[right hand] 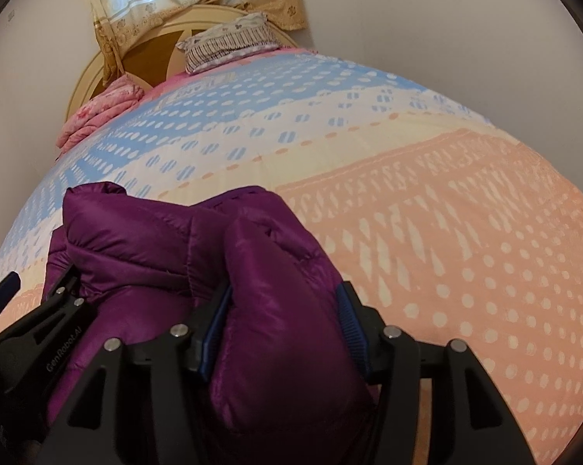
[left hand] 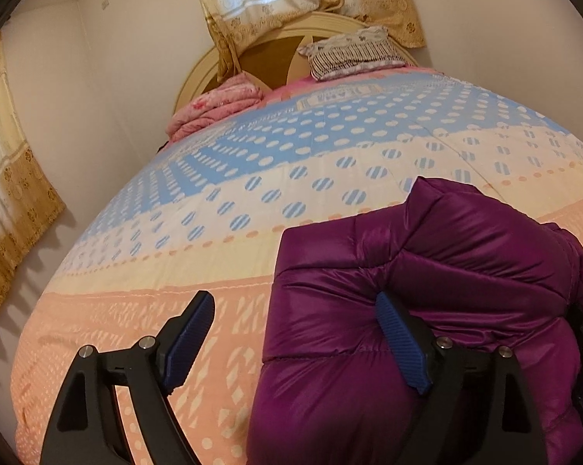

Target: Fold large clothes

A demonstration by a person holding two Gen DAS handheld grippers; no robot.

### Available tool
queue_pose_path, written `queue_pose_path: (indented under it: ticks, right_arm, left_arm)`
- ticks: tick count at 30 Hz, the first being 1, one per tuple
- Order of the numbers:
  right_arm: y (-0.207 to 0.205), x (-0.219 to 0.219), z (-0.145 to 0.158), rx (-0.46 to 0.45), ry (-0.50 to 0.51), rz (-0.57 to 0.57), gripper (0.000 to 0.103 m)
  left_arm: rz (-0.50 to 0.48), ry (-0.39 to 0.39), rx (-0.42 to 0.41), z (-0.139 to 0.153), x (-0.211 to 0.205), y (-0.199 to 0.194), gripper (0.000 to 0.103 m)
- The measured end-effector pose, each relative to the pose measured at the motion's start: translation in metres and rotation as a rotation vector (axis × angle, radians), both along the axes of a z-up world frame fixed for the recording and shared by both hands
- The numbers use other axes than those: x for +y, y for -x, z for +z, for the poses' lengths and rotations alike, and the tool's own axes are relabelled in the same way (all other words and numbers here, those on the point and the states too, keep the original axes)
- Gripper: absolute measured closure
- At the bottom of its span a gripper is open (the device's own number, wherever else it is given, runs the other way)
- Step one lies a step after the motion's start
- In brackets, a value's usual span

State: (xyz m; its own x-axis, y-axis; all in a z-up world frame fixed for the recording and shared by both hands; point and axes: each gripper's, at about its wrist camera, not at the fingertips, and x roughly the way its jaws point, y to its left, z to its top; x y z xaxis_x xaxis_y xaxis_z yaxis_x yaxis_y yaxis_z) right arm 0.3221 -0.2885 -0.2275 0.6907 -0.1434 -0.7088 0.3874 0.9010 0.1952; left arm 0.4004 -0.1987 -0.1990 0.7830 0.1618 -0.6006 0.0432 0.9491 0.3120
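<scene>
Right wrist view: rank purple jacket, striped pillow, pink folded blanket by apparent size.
1. purple jacket, largest by far, though it is right at the camera, gripped by the right gripper.
2-3. striped pillow and pink folded blanket look about alike; both far off by the headboard, so unranked.

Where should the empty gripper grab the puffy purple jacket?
The left gripper stands open, only one finger against the purple down jacket. Best guess: take the jacket's near left edge, coming from the bedspread side, so both pads pinch a quilted fold. The fabric looks slick and bulgy, so a thin edge should hold better. The right gripper already squeezes a fold.
</scene>
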Motion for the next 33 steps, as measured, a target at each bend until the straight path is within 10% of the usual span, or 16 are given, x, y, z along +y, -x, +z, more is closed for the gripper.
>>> queue_pose_path:
  ticks: [33]
  right_arm:
    - [-0.019, 0.003, -0.013, 0.094, 0.061, -0.001, 0.041]
  left_arm:
    - [0.01, -0.04, 0.03, -0.013, -0.001, -0.007, 0.016]
